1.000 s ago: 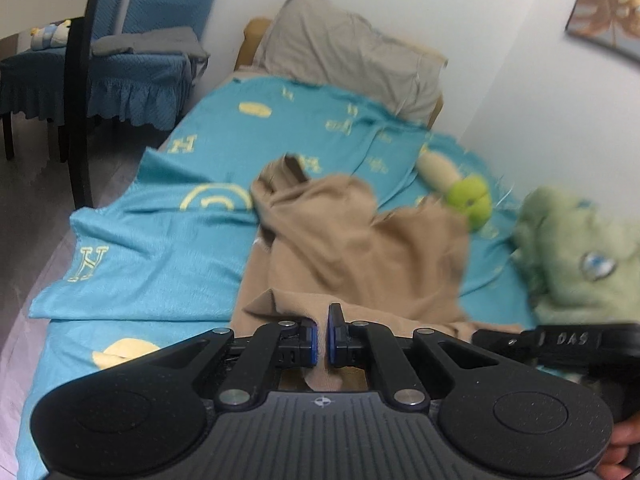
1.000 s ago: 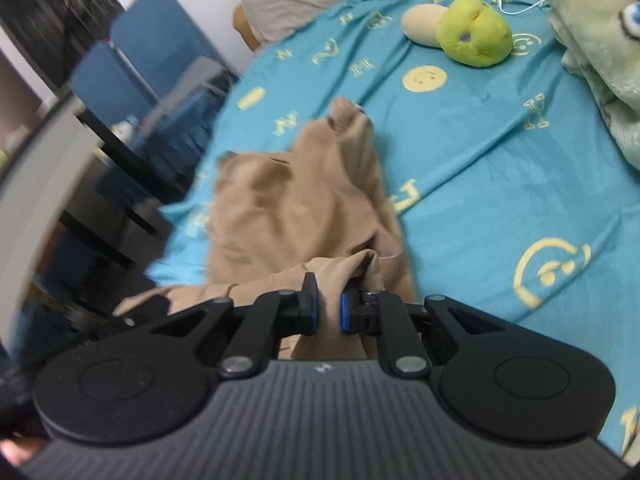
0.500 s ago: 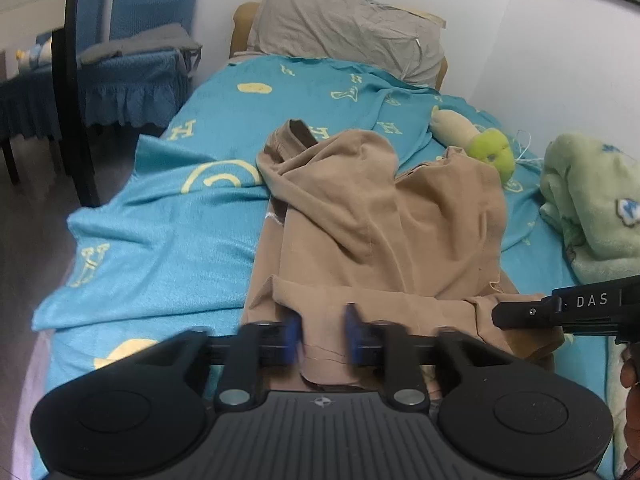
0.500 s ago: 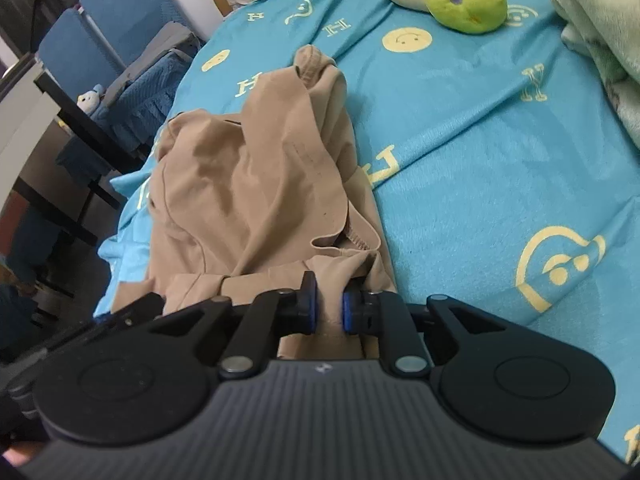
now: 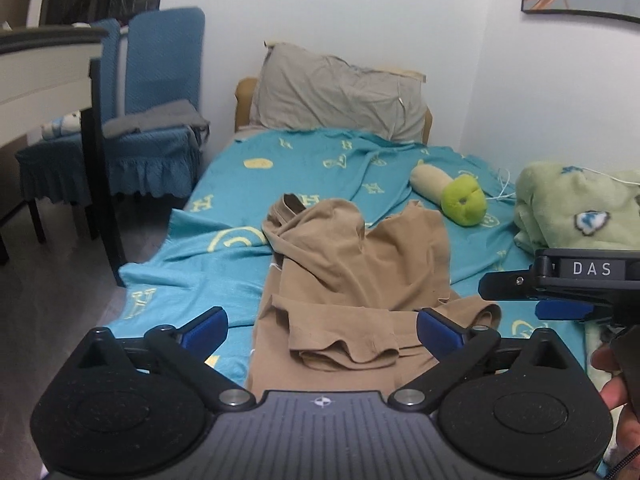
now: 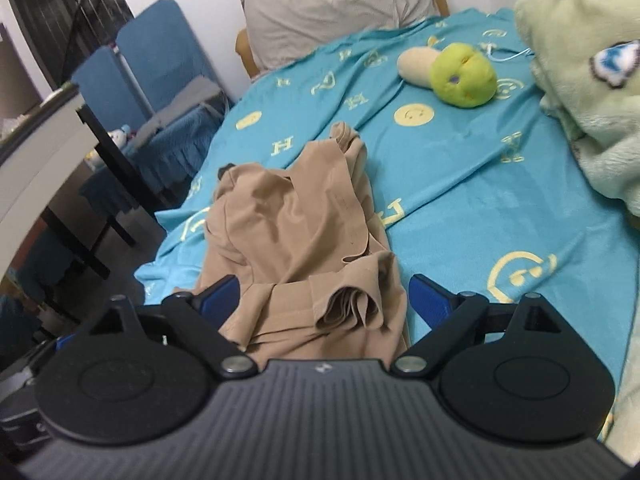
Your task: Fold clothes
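Both the left tongs [image 5: 322, 330] and right tongs [image 6: 324, 300] gape wide, holding nothing, above the near hem of a tan garment [image 5: 352, 276] lying rumpled on the bed's turquoise sheet [image 5: 224, 264]. Beyond lie a green plush toy [image 5: 464, 202], a grey pillow [image 5: 336, 92] and blue chairs [image 5: 160, 80] by the white wall [image 5: 340, 8].

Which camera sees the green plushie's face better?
The right wrist view. There the green plush toy lies closer and larger on the blue sheet, so its purple eye mark and mouth crease show. The left wrist view shows the same toy farther off and smaller, with only a dark dot visible.
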`<state>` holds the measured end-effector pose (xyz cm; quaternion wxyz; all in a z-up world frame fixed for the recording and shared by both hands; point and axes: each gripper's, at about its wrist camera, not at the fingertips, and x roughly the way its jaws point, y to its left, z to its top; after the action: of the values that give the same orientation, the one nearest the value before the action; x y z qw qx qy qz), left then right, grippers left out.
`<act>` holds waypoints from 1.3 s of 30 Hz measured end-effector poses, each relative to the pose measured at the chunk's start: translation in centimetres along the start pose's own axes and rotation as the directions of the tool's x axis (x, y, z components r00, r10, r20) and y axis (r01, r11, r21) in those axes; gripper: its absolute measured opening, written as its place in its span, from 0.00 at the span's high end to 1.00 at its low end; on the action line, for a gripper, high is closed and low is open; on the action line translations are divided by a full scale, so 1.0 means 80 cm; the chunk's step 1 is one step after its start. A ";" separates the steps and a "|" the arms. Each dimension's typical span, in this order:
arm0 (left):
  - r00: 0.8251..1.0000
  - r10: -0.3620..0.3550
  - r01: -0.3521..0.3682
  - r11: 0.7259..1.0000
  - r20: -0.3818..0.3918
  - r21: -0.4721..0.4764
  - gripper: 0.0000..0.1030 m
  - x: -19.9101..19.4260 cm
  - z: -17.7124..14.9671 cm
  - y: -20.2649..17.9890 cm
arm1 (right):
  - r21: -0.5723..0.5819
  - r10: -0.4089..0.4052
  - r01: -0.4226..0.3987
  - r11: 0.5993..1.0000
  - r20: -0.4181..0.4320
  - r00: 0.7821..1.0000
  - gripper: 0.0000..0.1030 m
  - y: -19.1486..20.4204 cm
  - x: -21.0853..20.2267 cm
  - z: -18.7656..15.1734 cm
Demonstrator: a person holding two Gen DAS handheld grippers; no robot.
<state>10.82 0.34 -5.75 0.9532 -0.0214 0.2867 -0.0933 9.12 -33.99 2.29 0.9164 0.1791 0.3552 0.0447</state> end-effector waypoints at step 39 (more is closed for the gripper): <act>0.915 -0.324 0.004 0.602 -0.240 -0.798 0.45 0.022 -0.110 0.113 | 0.437 0.288 -0.226 0.871 -0.081 0.954 0.10 -0.039 -0.030 -0.045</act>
<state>8.94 9.01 -14.92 0.7643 -0.4441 0.4649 -0.0498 4.75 -36.34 0.22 0.8134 0.4153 0.3945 0.1011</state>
